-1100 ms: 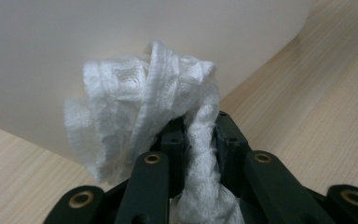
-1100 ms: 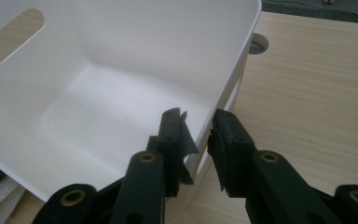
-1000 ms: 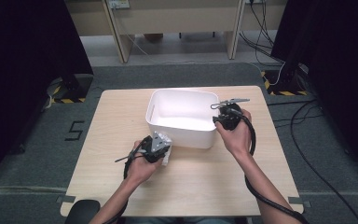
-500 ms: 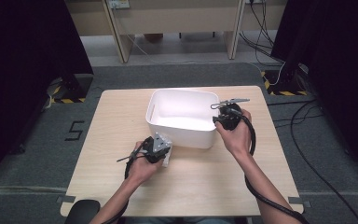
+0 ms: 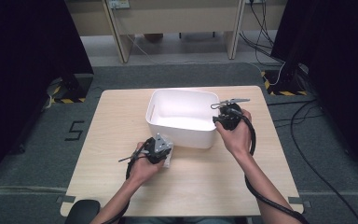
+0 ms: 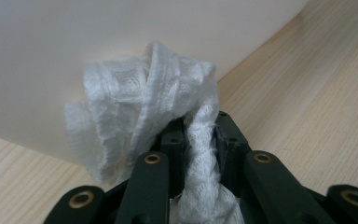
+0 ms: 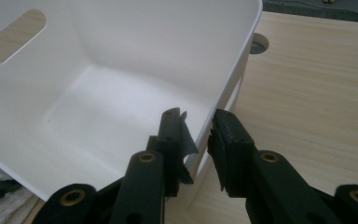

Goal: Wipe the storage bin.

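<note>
A white plastic bin (image 5: pixel 182 92) stands on the middle of the wooden table (image 5: pixel 116 121). My left gripper (image 5: pixel 164 155) is at the bin's near left corner, shut on a crumpled white cloth (image 5: pixel 168 161). In the left gripper view the cloth (image 6: pixel 140 107) bunches out above the jaws of the left gripper (image 6: pixel 199 126), close against the bin's outer wall (image 6: pixel 74 42). My right gripper (image 5: pixel 220 119) is at the bin's right side. In the right gripper view the right gripper (image 7: pixel 198 125) has one jaw inside and one outside the bin wall (image 7: pixel 144 42), clamped on the rim.
The bin's inside looks bare, with a handle slot (image 7: pixel 13 36) in its far wall. Bare tabletop lies left of and in front of the bin. Cables (image 5: pixel 307 116) lie on the grey floor to the right, past the table edge.
</note>
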Demonstrator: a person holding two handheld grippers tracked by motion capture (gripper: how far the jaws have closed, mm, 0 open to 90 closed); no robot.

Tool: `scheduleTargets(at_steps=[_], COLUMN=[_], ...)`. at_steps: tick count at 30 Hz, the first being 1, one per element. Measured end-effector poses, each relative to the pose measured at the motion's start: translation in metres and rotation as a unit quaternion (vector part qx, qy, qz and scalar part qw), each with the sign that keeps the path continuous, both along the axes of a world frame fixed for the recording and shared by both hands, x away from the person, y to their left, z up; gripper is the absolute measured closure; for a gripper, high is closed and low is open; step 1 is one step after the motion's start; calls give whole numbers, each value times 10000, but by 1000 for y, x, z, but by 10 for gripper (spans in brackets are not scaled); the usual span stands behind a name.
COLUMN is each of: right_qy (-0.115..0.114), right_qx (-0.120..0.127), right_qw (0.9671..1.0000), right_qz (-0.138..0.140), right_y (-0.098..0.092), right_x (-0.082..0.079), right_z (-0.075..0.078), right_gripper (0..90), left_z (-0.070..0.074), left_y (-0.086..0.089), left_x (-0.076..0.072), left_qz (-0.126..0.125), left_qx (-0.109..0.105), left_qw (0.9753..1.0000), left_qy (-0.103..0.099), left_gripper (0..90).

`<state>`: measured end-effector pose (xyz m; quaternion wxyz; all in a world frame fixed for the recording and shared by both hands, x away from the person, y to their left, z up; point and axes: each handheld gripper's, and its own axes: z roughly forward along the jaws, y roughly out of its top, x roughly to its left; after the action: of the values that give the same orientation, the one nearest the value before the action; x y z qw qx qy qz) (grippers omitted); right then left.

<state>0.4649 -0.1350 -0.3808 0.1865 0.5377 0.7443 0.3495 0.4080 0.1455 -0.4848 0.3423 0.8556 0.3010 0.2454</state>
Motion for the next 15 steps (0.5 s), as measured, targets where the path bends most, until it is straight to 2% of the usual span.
scheduleTargets(at_steps=[15], right_qy=[-6], right_qx=[-6], right_qw=[10000], right_qz=[1], right_y=[0], right_x=[0], right_z=[0], right_gripper=[740], left_z=[1], left_y=[-8], left_x=[-1], left_qz=[-46], left_qx=[-50], left_qw=[10000], left_qy=[14], left_gripper=[769])
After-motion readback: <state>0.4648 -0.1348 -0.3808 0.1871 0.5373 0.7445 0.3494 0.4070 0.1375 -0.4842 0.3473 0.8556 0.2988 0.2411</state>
